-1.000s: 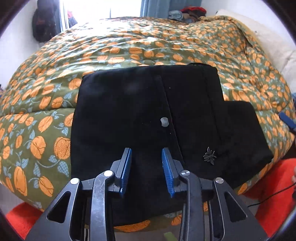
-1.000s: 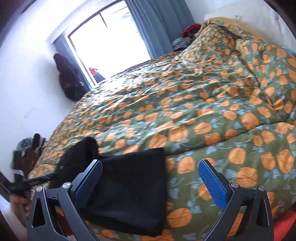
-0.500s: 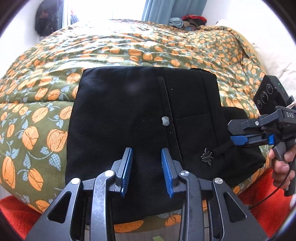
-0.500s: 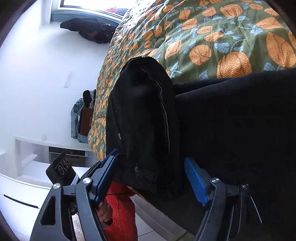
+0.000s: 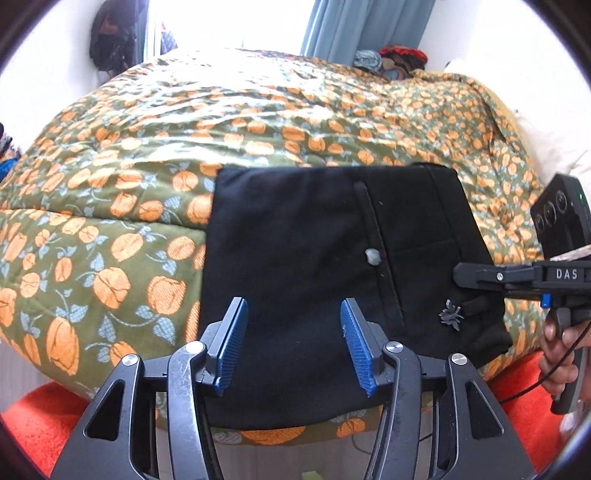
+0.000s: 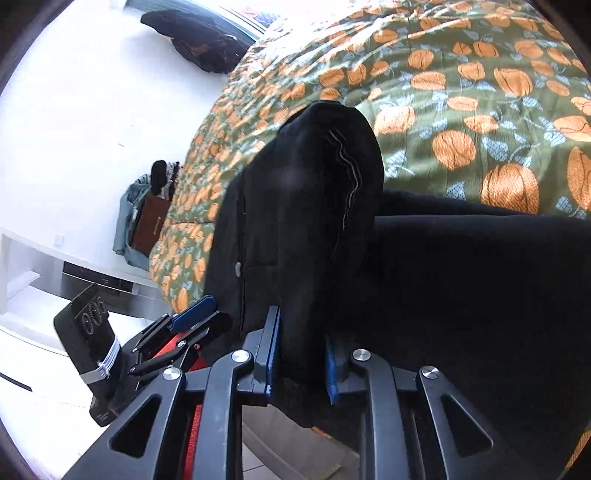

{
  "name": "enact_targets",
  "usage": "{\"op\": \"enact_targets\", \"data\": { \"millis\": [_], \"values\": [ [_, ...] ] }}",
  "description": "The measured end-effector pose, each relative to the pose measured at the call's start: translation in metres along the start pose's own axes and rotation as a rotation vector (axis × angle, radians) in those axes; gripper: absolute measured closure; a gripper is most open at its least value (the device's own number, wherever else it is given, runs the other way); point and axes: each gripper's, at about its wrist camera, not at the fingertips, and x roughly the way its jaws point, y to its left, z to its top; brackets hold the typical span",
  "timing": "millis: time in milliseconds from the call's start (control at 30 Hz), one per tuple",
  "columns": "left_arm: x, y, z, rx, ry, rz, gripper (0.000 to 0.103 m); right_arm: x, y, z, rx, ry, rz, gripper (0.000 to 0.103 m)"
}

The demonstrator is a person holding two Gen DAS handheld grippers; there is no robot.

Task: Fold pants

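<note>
**Left wrist: black pants on a pumpkin-print bed**

Left wrist view looks over the left gripper (image 5: 293, 341), whose blue-padded fingers (image 5: 232, 343) stand apart with nothing between them. Directly ahead of and beneath those fingers lie the black pants (image 5: 303, 266), folded into a rough rectangle at the near edge of the bed. A small pale button (image 5: 372, 257) sits just ahead and to the right of the fingers, beside a seam, and a little metal charm (image 5: 450, 315) lies farther right.

Off to the right, the right gripper (image 5: 480, 275) reaches in at the pants' right edge, with a hand (image 5: 559, 350) on its grip. From the right wrist view, that gripper (image 6: 299, 358) is closed tight on a thick fold of the black cloth, which rises in a hump ahead of it.

Beneath the pants spreads a quilt (image 5: 184, 155), olive green with orange pumpkins and blue-grey leaves, puffy and rumpled. Beyond it, far ahead, a bright window (image 5: 236, 22) and a blue curtain (image 5: 354, 26) stand, with dark clothing (image 5: 110, 37) hanging at far left. A red rug (image 5: 37, 417) shows below the bed's near edge. White walls close the room.
</note>
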Motion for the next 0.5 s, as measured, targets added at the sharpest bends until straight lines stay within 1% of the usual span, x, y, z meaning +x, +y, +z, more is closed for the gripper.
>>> {"op": "enact_targets", "data": {
  "millis": [67, 133, 267, 367, 500],
  "values": [
    [-0.013, 0.006, 0.006, -0.03, -0.027, -0.008, 0.046, -0.024, 0.0, -0.005, 0.005, -0.035, 0.011, 0.084],
    [-0.02, 0.006, 0.009, -0.038, -0.043, -0.02, 0.046, -0.046, -0.004, -0.011, 0.023, -0.066, 0.027, 0.084],
    [-0.019, -0.007, 0.005, 0.014, -0.047, -0.012, 0.046, -0.09, -0.029, -0.027, 0.078, -0.106, 0.028, 0.084],
    [-0.01, -0.022, 0.0, 0.059, -0.022, -0.009, 0.046, -0.111, -0.055, -0.036, 0.127, -0.129, -0.013, 0.084],
    [0.0, -0.042, -0.01, 0.13, 0.009, 0.017, 0.046, -0.123, -0.102, -0.054, 0.222, -0.128, -0.071, 0.085]
  ]
}}
